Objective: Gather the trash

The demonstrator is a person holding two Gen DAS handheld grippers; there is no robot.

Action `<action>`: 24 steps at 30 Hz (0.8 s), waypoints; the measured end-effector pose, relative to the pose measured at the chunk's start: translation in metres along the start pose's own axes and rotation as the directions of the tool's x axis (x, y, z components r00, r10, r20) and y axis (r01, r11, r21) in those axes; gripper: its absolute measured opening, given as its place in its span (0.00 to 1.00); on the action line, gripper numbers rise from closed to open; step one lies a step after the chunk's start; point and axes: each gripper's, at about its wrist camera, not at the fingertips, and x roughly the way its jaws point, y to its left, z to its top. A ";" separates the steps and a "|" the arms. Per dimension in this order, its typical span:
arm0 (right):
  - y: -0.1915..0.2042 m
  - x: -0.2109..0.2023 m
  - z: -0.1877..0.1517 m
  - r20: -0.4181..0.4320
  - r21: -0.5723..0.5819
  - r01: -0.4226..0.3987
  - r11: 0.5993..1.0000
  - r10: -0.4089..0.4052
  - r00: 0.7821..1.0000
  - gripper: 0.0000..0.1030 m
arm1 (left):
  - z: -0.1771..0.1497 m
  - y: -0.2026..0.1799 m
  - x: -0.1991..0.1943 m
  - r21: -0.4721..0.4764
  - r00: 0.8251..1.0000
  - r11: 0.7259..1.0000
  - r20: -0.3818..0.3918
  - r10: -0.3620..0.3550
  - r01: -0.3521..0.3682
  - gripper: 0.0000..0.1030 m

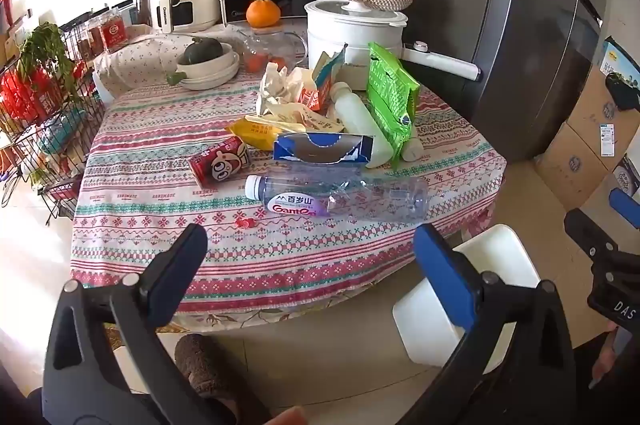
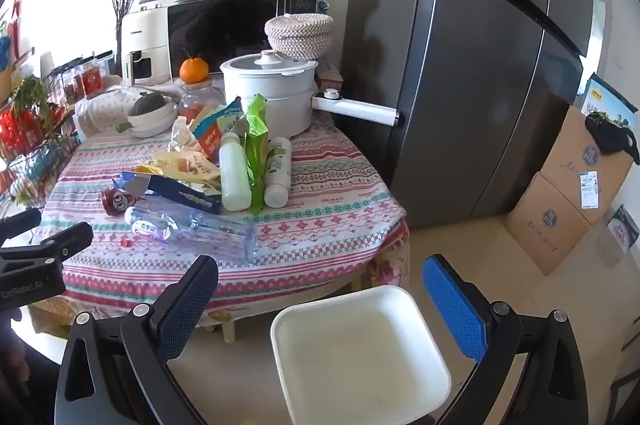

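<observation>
My left hand-held gripper (image 1: 310,241) hangs tilted downward, jaws spread wide, nothing between them. My right hand-held gripper (image 2: 320,275) tilts down too, jaws wide apart and empty.

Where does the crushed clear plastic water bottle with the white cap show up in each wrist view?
Left wrist: crushed clear plastic water bottle lies centre frame, nearest the table edge, cap pointing left.
Right wrist: same bottle sits left of centre, above the left finger.
Shared landmark: the small red can just beyond its cap.
</observation>
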 end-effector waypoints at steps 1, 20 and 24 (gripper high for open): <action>0.000 -0.001 0.000 0.004 0.001 -0.004 1.000 0.004 1.000 1.00 | 0.000 0.000 0.000 -0.001 1.000 1.000 0.000 -0.005 0.005 0.99; 0.010 0.009 -0.001 -0.041 0.005 -0.018 1.000 0.018 0.999 1.00 | -0.008 0.003 0.000 0.001 1.000 1.000 0.008 -0.022 0.022 0.99; 0.010 0.009 -0.001 -0.043 0.006 -0.018 1.000 0.019 0.999 1.00 | -0.008 0.003 0.001 -0.001 1.000 1.000 0.003 -0.026 0.026 0.99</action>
